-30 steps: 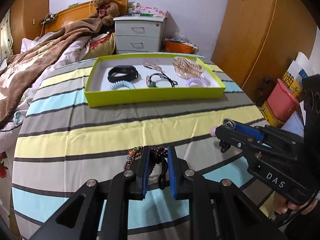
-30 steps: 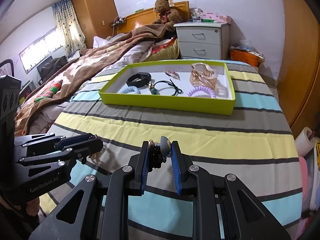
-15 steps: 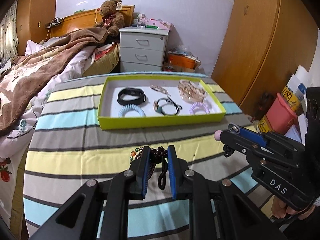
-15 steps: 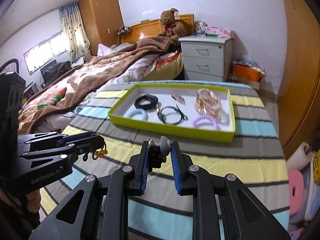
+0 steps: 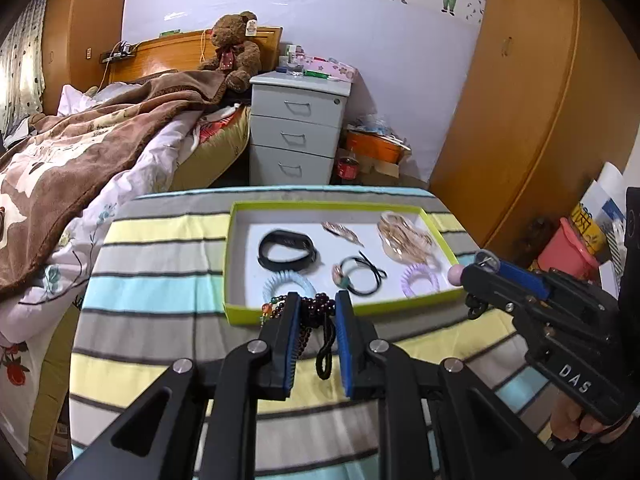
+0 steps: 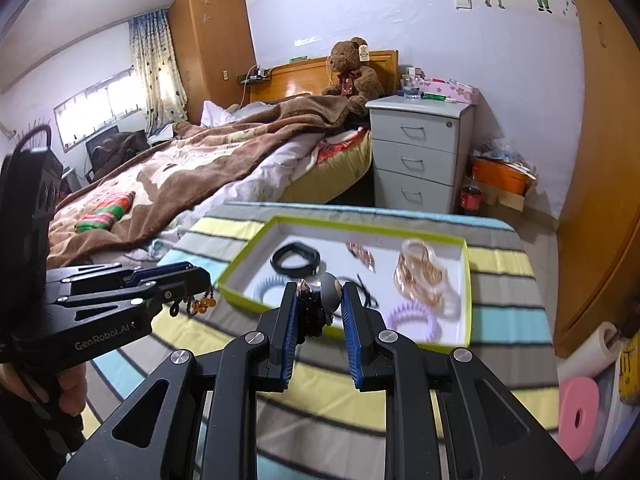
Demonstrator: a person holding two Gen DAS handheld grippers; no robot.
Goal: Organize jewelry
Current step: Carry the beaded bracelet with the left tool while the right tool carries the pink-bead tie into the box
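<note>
My left gripper (image 5: 316,304) is shut on a dark beaded bracelet (image 5: 316,308) with a few coloured beads; its loop hangs between the fingers, high above the striped table. My right gripper (image 6: 318,300) is shut on a small dark hair accessory with a grey bead (image 6: 330,286). Both hover near the front edge of the lime-green tray (image 5: 400,306), also in the right wrist view (image 6: 248,254). The tray holds a black band (image 5: 286,248), a black hair tie (image 5: 362,274), a blue coil tie (image 5: 286,284), a purple coil tie (image 5: 420,280), gold clips (image 5: 406,238) and a small hairpin (image 5: 342,232).
The table has a striped cloth (image 5: 168,280). A bed with a brown blanket (image 5: 80,152) lies to the left. A grey drawer unit (image 5: 298,132) stands behind the table. Wooden wardrobe doors (image 5: 520,120) are on the right, with a pink bin (image 5: 568,254) on the floor.
Both grippers have risen well above the table and moved toward the tray, each still holding its item. The tray now appears smaller and lower in both views.
</note>
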